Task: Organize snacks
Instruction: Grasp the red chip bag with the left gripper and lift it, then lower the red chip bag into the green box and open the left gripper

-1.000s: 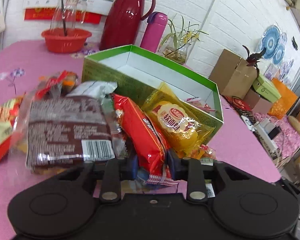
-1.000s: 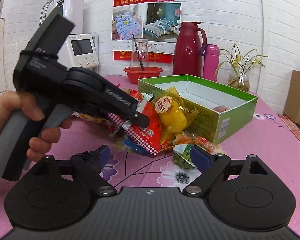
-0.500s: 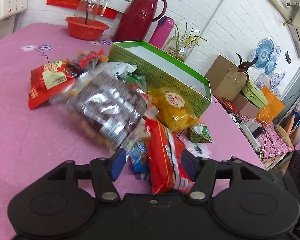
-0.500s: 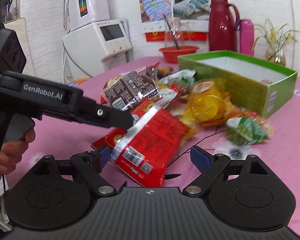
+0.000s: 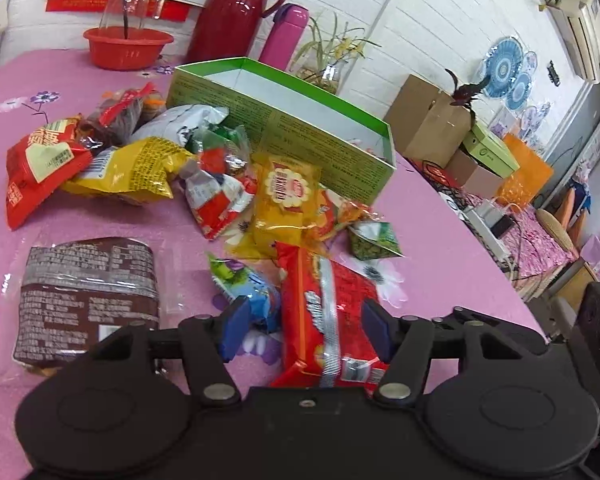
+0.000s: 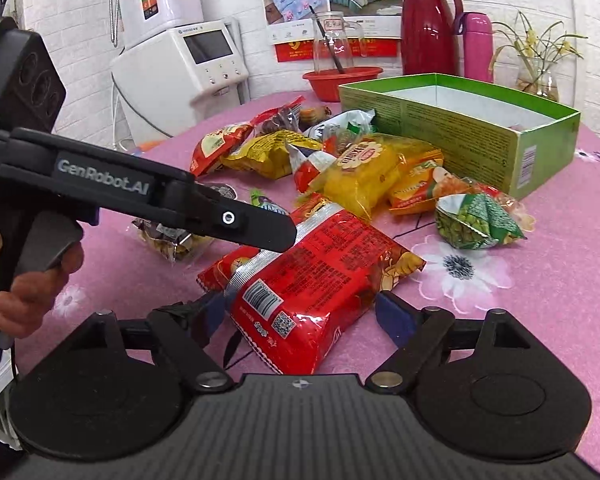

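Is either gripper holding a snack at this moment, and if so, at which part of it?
Nothing is held. Both the left gripper and the right gripper are open, each with its fingers on either side of the red snack packet, which lies on the table.

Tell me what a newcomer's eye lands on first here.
The big red packet lies on the pink table between the open fingers of both grippers, left and right. Behind it, a heap of bright snack bags sits against an open green box.
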{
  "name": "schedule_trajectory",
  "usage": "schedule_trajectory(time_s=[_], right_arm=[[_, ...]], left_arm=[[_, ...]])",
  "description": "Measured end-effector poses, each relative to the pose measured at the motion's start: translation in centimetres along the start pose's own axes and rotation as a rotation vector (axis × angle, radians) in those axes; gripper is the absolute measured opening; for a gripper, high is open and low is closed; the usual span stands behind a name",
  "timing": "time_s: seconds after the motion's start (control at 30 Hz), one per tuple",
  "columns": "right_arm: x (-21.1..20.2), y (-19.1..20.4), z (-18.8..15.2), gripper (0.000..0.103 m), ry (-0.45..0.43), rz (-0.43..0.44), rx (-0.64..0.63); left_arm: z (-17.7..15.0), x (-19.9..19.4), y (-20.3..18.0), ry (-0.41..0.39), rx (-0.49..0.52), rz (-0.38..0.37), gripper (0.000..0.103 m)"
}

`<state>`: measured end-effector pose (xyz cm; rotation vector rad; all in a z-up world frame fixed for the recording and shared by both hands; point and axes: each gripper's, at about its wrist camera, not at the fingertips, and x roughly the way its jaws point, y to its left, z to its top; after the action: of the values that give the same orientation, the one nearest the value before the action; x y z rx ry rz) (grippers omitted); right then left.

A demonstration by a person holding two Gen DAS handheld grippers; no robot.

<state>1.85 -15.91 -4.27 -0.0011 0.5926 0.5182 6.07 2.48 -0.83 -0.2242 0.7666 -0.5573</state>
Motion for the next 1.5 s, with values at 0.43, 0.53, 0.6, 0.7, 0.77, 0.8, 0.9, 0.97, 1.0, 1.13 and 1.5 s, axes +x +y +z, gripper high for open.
schedule_trajectory(time_s=[0.43, 0.53, 0.6, 0.7, 0.77, 0.8, 0.9, 0.97, 1.0, 1.13, 1.5], right_arm=[[-0.9, 0.0, -0.8, 0.103, 0.014, -0.036, -0.036], [-0.5, 0.1, -0.6, 0.103, 0.004, -0.034, -0.035], [-0.4, 0.4, -0.7, 0.093, -0.003, -0.065, -0.063], [-1.2, -0.1, -0.4, 0.078, -0.016, -0.065, -0.026], [-1.7, -0.4, -0.1, 0.074, -0.033, -0.063, -0.009], [-2.0, -0.5, 0.2, 0.073, -0.042, -0.063, -0.007], [-2.6, -0.4, 1.2, 0.068, -0.089, -0.085, -0.025], [-2.9, -0.7, 2.1, 0.067, -0.126, -0.096, -0.030], [-3.0, -0.9, 2.6, 0.066, -0.145, -0.105, -0.032], [-3.4, -1.9, 4.8, 0.066, -0.215, -0.140, -0.057], [0.4, -7.0, 10.8, 0.065, -0.316, -0.256, -0.085]], left_arm=[[-1.0, 2.3, -0.3, 0.083, 0.017, -0.010, 0.103], [-0.8, 2.7, -0.5, 0.080, 0.019, -0.018, 0.097], [-0.8, 2.7, -0.5, 0.067, 0.013, -0.004, 0.093], [-0.7, 1.9, -0.9, 0.045, 0.015, 0.004, 0.081], [-0.3, 1.2, -1.4, 0.021, 0.024, -0.004, 0.073], [0.0, 1.0, -1.6, 0.010, 0.029, -0.015, 0.071], [1.5, 0.3, -2.7, -0.029, 0.038, -0.060, 0.060], [2.5, 0.1, -3.4, -0.062, 0.063, -0.065, 0.060], [3.2, 0.1, -3.8, -0.078, 0.072, -0.069, 0.060], [6.0, 0.1, -4.8, -0.132, 0.105, -0.086, 0.059], [14.2, 5.5, -4.1, -0.211, 0.106, -0.146, 0.059]])
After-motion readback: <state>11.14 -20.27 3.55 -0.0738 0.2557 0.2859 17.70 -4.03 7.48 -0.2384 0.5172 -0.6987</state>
